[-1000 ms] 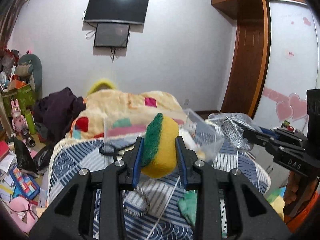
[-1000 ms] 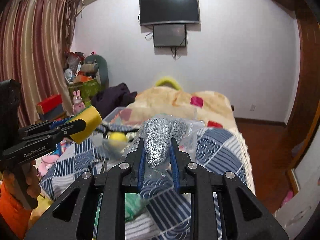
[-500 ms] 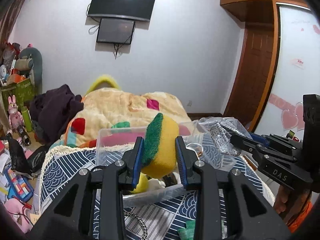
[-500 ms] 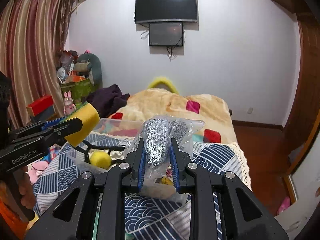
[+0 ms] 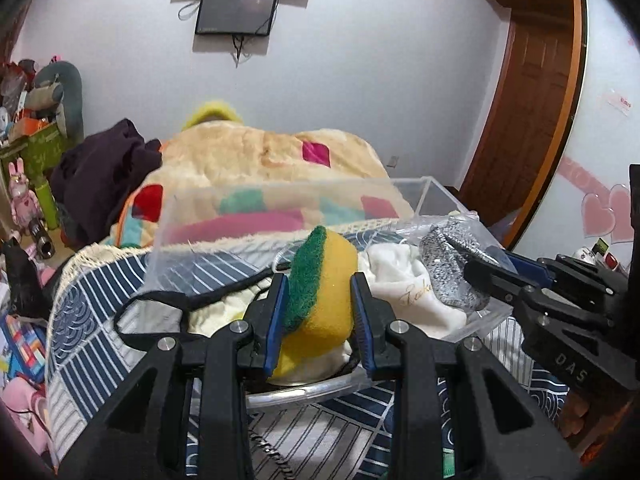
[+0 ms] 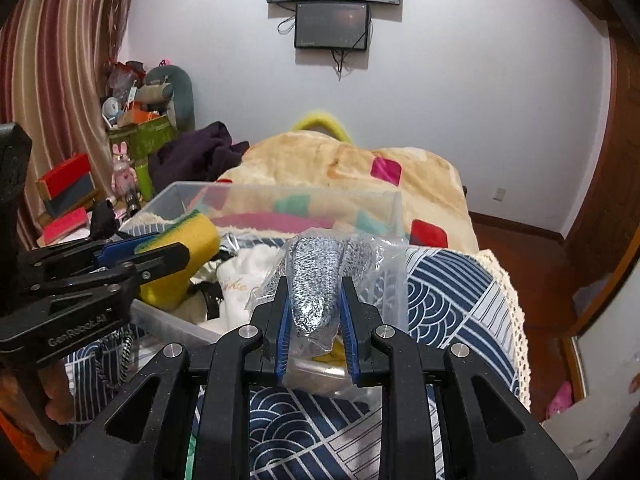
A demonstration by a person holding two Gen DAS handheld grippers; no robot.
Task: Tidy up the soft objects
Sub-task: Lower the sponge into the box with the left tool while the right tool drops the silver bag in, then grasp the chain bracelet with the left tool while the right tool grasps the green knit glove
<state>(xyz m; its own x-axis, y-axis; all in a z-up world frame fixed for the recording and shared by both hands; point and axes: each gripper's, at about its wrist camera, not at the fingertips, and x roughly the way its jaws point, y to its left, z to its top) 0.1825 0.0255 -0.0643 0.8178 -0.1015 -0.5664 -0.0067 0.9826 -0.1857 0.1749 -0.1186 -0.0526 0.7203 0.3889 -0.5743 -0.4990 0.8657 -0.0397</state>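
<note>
My left gripper (image 5: 319, 280) is shut on a yellow sponge with a green scouring side (image 5: 324, 288) and holds it over the near edge of a clear plastic bin (image 5: 256, 200) on the bed. My right gripper (image 6: 314, 280) is shut on a silver-grey knit item in a clear plastic bag (image 6: 316, 276), held over the bin's right side (image 6: 394, 216). The sponge also shows in the right wrist view (image 6: 188, 248), and the bagged item in the left wrist view (image 5: 452, 268). White cloth (image 5: 400, 276) and a black strap (image 5: 160, 300) lie in the bin.
The bin sits on a blue and white patterned bedspread (image 6: 452, 296). A beige blanket with coloured squares (image 5: 260, 152) lies behind it, with dark clothes (image 5: 100, 168) to the left. Cluttered toys and boxes (image 6: 136, 120) stand at the far left. A metal chain (image 5: 272, 452) lies near the front.
Both grippers have moved forward and down towards the bin, each still holding its object. The sponge and the bagged item now hang over the bin's contents.
</note>
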